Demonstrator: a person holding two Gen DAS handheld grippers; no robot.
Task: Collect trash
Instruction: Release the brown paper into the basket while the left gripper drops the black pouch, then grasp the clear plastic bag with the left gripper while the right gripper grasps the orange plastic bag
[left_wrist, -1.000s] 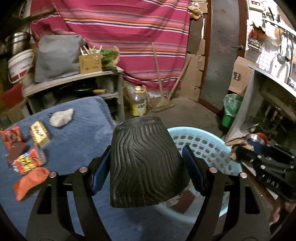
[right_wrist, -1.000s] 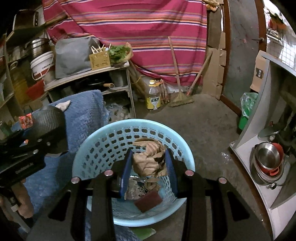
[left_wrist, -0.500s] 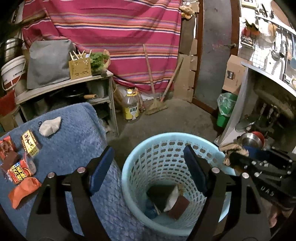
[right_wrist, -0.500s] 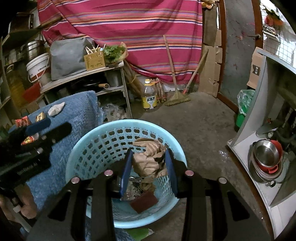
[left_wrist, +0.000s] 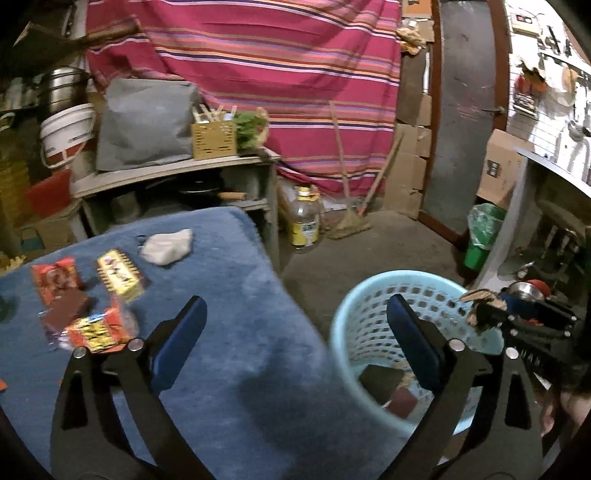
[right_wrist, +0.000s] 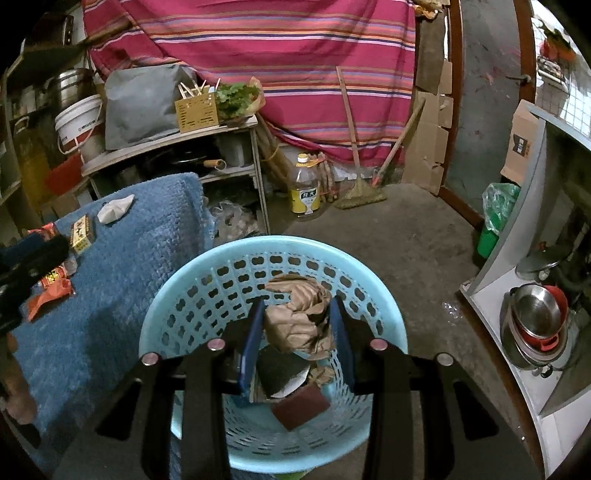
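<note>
A light blue perforated basket (right_wrist: 207, 295) stands on the floor beside the blue-towelled table (left_wrist: 229, 295); it also shows in the left wrist view (left_wrist: 354, 314). My right gripper (right_wrist: 297, 314) is shut on crumpled brown paper (right_wrist: 299, 321) and holds it over the basket. Inside lie a black cup (right_wrist: 277, 369) and a dark red wrapper (right_wrist: 299, 406). My left gripper (left_wrist: 295, 332) is open and empty above the table's right edge. Several snack wrappers (left_wrist: 96, 328), a yellow packet (left_wrist: 120, 275) and a white crumpled tissue (left_wrist: 168, 245) lie on the towel.
A shelf unit (left_wrist: 177, 173) with a grey bag, a yellow holder and greens stands behind the table. An oil bottle (left_wrist: 304, 218) and a broom (left_wrist: 347, 218) are on the floor by the striped curtain. A counter with pots (right_wrist: 535, 325) is on the right.
My left gripper let go of the black cup, which dropped into the basket, then swung left over the table. My right gripper stayed over the basket holding the brown paper.
</note>
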